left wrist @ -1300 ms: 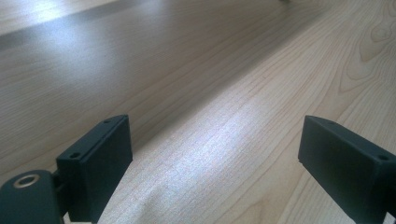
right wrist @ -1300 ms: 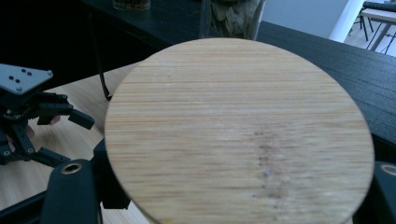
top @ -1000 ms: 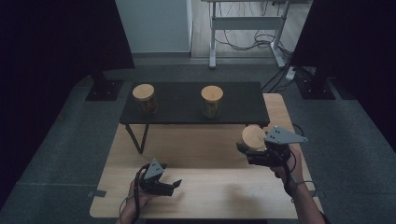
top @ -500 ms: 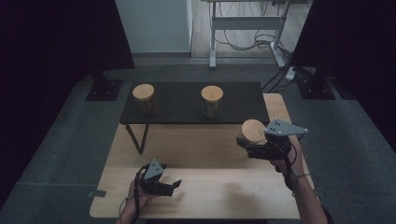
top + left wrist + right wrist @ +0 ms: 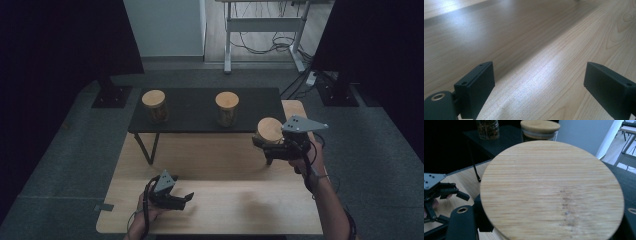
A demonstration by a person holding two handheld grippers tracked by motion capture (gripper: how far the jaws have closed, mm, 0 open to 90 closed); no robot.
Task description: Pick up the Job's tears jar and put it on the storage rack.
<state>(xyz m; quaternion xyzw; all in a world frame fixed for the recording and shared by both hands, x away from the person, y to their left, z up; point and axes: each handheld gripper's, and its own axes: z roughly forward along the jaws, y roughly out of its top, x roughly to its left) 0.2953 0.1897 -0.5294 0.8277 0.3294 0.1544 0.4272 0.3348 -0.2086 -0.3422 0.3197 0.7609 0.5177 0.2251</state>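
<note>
A round wooden lid (image 5: 551, 192) sits close, seemingly gripped underneath.

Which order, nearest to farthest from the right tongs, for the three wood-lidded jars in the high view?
1. Held jar, clamped in the right tongs, above the light table's right side.
2. Middle jar, on the black bench, just left of and beyond the tongs.
3. Left jar, far along the bench's left end.

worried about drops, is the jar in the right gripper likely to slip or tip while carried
Probably rigid: the jar looks like glass under a flat bamboo lid. Smooth walls could slip in the right gripper, shut on it. Held upright, so tipping seems unlikely; a drop might break it.
</note>
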